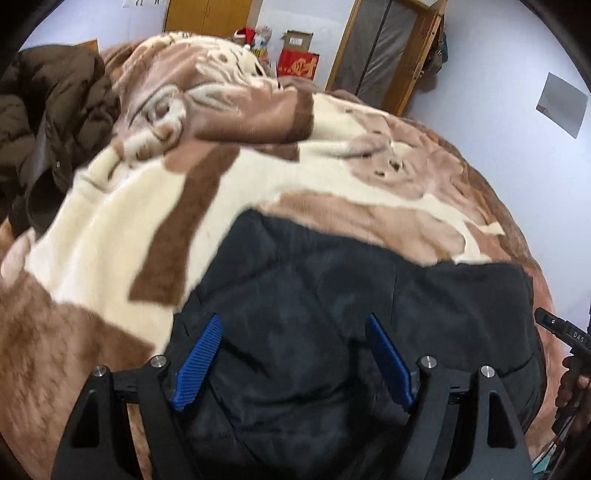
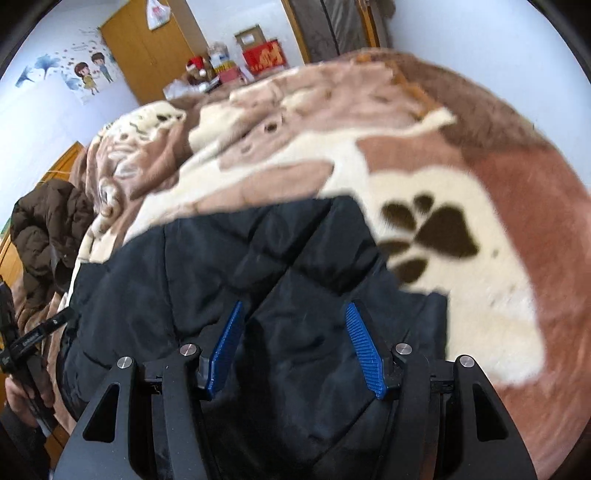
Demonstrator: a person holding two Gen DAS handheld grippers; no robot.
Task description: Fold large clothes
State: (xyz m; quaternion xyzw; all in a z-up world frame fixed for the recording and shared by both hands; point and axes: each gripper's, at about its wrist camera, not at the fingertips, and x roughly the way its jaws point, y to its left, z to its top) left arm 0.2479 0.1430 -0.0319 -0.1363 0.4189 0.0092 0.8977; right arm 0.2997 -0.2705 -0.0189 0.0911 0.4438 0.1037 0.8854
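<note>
A black padded jacket [image 1: 332, 295] lies on a bed covered by a brown and cream fleece blanket [image 1: 122, 229]. My left gripper [image 1: 293, 321] is open, its blue fingers spread above the jacket's near left part, holding nothing. In the right wrist view the same jacket [image 2: 221, 266] lies with a folded flap toward the paw print on the blanket [image 2: 461, 314]. My right gripper [image 2: 293, 308] is open above the jacket's near part, empty. The right gripper's handle and hand show at the left view's right edge [image 1: 565, 332].
A brown puffer coat [image 1: 51, 107] is heaped at the bed's far left, also in the right wrist view [image 2: 44, 229]. Red boxes [image 1: 297, 64] and wooden wardrobes [image 1: 210, 14] stand behind the bed. A white wall [image 1: 517, 129] runs along the right side.
</note>
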